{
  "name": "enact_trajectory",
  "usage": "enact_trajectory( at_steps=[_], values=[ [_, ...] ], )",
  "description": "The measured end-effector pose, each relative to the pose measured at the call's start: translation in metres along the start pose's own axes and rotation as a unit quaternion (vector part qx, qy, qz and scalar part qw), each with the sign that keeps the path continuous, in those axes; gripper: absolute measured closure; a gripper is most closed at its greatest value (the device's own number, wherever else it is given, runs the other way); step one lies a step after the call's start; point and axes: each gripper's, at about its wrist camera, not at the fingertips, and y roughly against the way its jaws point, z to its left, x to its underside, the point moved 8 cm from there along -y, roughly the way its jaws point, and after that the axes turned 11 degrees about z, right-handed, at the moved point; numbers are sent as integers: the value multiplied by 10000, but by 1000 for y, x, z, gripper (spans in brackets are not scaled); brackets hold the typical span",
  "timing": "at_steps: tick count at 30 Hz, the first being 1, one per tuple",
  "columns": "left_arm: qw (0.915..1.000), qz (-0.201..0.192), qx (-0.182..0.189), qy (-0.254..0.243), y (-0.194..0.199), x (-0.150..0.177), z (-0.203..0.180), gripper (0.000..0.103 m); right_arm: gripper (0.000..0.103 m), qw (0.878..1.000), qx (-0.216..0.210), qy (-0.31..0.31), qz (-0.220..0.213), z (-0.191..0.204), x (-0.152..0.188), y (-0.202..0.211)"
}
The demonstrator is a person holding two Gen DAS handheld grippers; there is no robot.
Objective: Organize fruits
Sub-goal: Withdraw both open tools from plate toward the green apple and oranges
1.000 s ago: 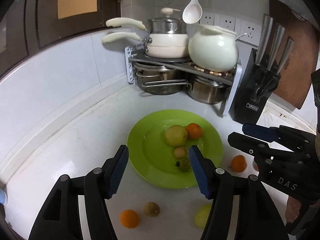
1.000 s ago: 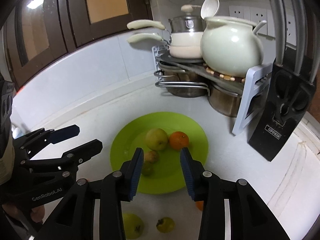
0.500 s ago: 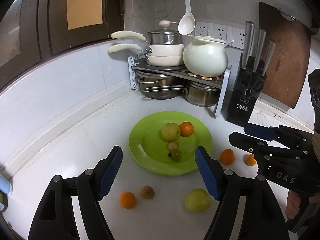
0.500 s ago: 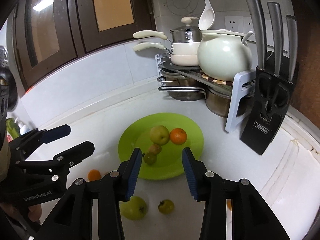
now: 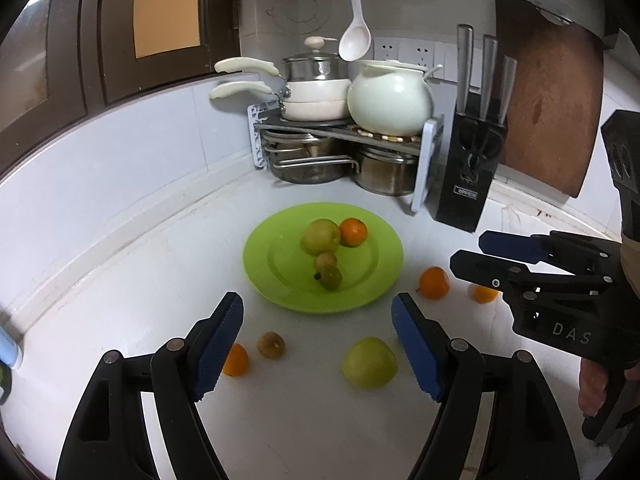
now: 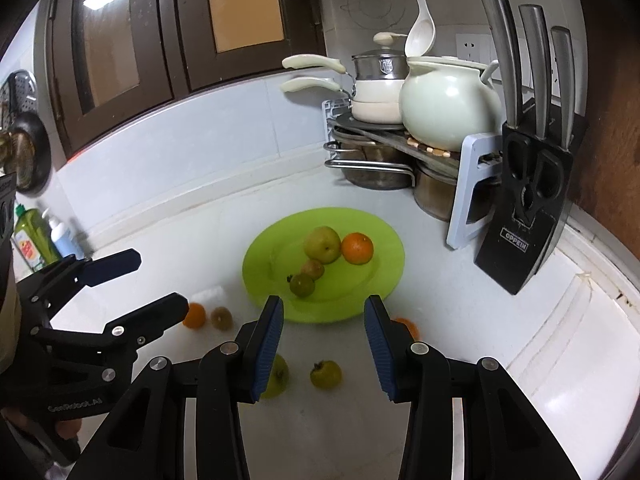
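The left gripper [image 5: 318, 344] is hovering over the surface [image 5: 132, 280] with its jaws standing wide and empty; they have just been opening, and nothing is between the pads. That spread looks meant for the pear [image 5: 370, 362], the biggest loose fruit, which is lying just ahead of the jaws and toward the right one. A brown fruit [image 5: 271, 345] and an orange [image 5: 236, 360] are sitting near the left jaw, the orange partly hidden behind it. The right gripper [image 6: 324, 344] is pointing down at the same spot, its jaws narrower and also empty, a gap that would suit a small fruit. A green fruit [image 6: 326, 374] is lying just beyond and between them, and an orange is peeking out behind the right jaw. The plate [image 5: 264, 276] is lying beyond both pairs of jaws, and it is already carrying a pear, an orange and two small fruits, so it is probably serving as the place where everything is being gathered. Two more oranges [image 5: 434, 282] are lying right of the plate, under the right gripper as the left camera sees it. Both grippers are being held clear of the plate, likely so each one is free to drop onto a loose fruit.
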Motion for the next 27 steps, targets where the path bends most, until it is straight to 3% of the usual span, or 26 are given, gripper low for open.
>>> enact_trajectory(
  at_steps=[13,27],
  values=[
    [9987,460,201,-112,-34,34,-27,27,60,9986,-103,267,451,-10,35,-24],
    [9924,1163,410,-58,-86,53,-39,27,60,9956,-15,11,938,-30,67,-55]
  ],
)
